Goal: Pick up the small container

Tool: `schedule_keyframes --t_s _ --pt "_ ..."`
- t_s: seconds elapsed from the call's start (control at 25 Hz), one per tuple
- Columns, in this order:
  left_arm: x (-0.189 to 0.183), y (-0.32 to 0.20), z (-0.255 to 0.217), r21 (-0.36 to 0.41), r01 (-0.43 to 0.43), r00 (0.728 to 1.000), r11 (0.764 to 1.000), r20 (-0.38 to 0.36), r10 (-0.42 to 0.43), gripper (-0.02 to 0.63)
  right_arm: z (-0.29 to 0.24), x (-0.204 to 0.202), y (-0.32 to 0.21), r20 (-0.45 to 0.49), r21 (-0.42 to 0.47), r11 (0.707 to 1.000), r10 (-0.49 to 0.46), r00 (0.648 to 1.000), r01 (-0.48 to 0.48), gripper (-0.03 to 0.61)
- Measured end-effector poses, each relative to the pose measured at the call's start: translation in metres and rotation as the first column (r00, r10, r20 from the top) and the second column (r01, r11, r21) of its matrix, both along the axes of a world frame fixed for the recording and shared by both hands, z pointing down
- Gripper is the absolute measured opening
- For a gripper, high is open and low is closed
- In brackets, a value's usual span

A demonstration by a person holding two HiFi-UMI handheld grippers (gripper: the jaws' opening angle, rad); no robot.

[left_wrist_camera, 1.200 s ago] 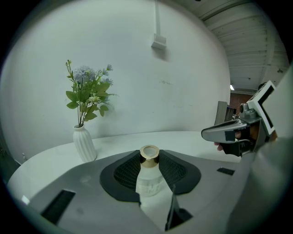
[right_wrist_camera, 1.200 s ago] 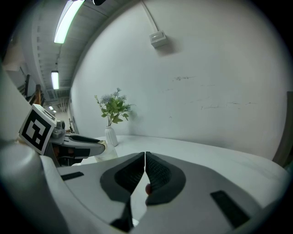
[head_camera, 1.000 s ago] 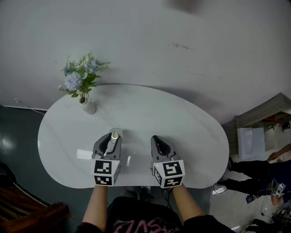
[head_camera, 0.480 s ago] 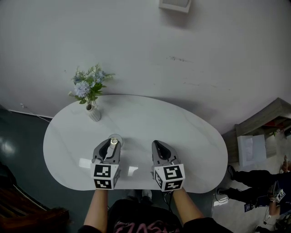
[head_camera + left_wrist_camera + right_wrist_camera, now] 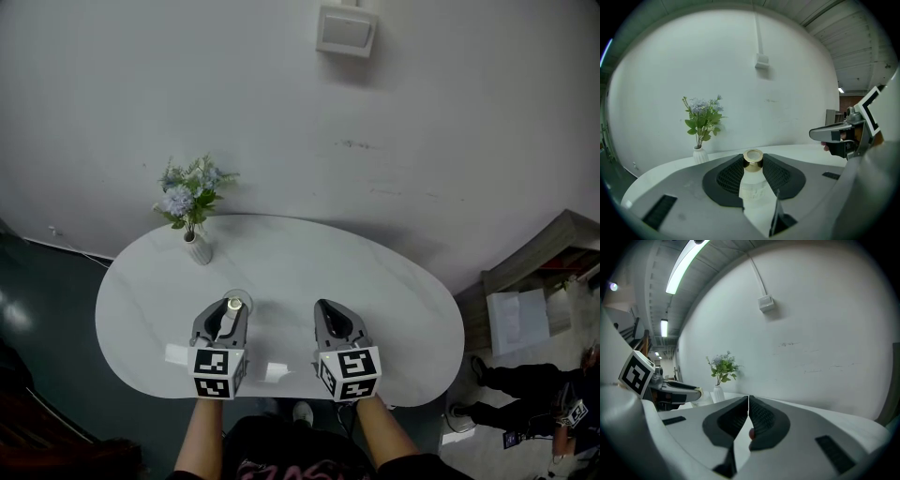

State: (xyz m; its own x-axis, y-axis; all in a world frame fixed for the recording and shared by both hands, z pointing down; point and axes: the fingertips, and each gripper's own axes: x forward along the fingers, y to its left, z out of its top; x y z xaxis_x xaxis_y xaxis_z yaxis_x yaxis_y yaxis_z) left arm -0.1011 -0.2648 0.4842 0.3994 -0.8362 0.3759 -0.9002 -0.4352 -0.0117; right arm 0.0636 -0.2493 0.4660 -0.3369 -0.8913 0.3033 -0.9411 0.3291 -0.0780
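The small container [image 5: 753,180] is a white bottle with a gold cap [image 5: 753,158]. My left gripper [image 5: 753,165] is shut on it, with a dark pad pressing on each side of its neck. In the head view the container's cap [image 5: 234,303] shows at the tip of the left gripper [image 5: 231,309], over the near part of the white oval table [image 5: 281,248]. My right gripper [image 5: 324,309] hovers beside it to the right. In the right gripper view the right gripper [image 5: 748,404] has its jaws together with nothing held.
A white vase of blue flowers [image 5: 192,211] stands at the table's far left edge, also as the vase [image 5: 700,152] and the vase [image 5: 718,391]. A wall box [image 5: 345,31] hangs above. A wooden shelf [image 5: 548,248] and seated people [image 5: 525,384] are at the right.
Both grippers have risen a little, the left one still carrying the container. The head view has drawn back and tilted up, so more wall and the wall box show.
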Motion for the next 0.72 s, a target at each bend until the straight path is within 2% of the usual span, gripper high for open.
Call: schedule_keyframes --t_s 0.72 --pt "0.0 0.027 -0.031 0.066 0.016 1.0 0.998 0.005 -0.017 0.129 -0.027 0.011 0.025 0.003 0.072 0.997 -0.009 1.0 0.008 0.067"
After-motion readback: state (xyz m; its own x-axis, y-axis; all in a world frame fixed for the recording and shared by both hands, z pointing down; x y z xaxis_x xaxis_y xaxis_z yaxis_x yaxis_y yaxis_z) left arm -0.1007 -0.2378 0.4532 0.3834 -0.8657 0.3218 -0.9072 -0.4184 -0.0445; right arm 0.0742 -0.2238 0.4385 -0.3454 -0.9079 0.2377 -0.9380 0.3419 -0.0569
